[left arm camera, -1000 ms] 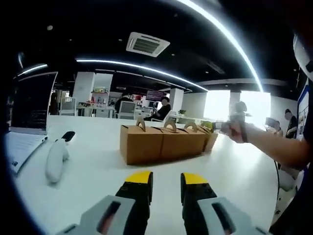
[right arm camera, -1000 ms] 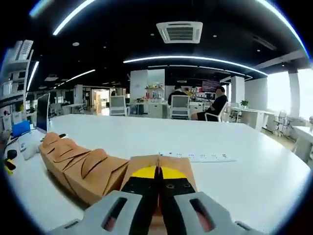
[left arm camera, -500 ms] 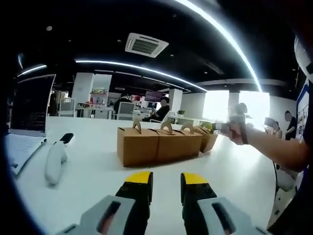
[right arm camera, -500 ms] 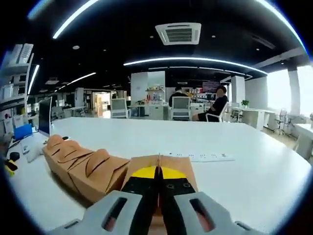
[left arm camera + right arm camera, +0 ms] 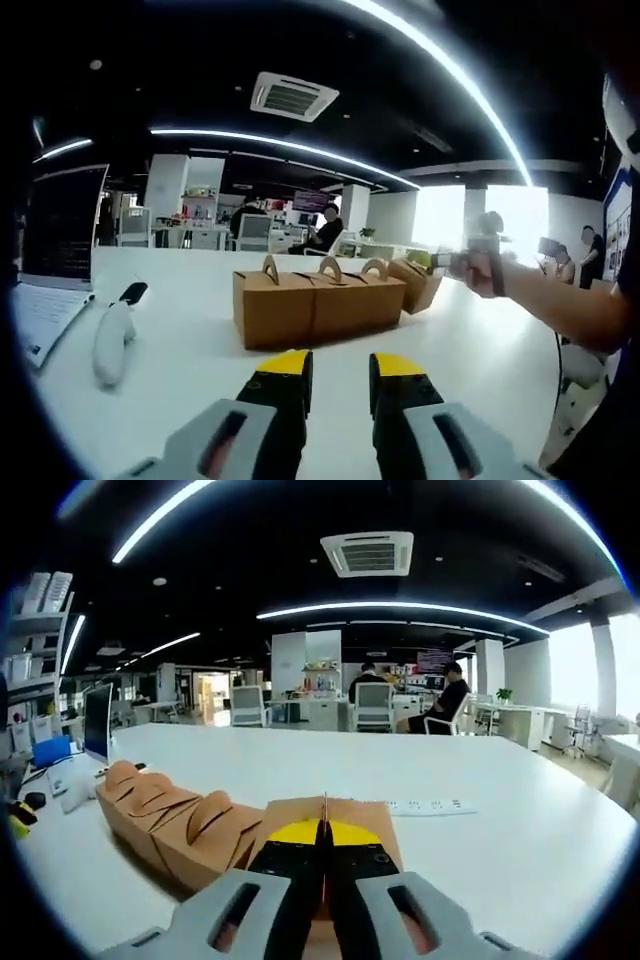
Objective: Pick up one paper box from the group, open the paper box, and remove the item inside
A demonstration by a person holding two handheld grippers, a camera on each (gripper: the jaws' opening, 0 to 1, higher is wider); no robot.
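Observation:
Three brown paper boxes (image 5: 315,303) with arched handles stand in a row on the white table (image 5: 190,370). A fourth box (image 5: 421,282) at the row's right end tilts away, gripped from above by my right gripper (image 5: 452,261) in a person's hand. In the right gripper view, my right gripper (image 5: 324,832) is shut on the thin handle of that box (image 5: 377,818), with the row of boxes (image 5: 170,818) beside it to the left. My left gripper (image 5: 340,368) hovers open over the table, short of the row, with nothing between its jaws.
An open laptop (image 5: 55,245) and a white handheld device (image 5: 110,335) lie on the table's left. A white power strip (image 5: 420,806) lies beyond the held box. The person's arm (image 5: 560,305) reaches in from the right. People sit at desks far behind.
Both views have shifted slightly with the hands. The right gripper keeps its hold, and the end box now tilts more away from the row. The left gripper stays open.

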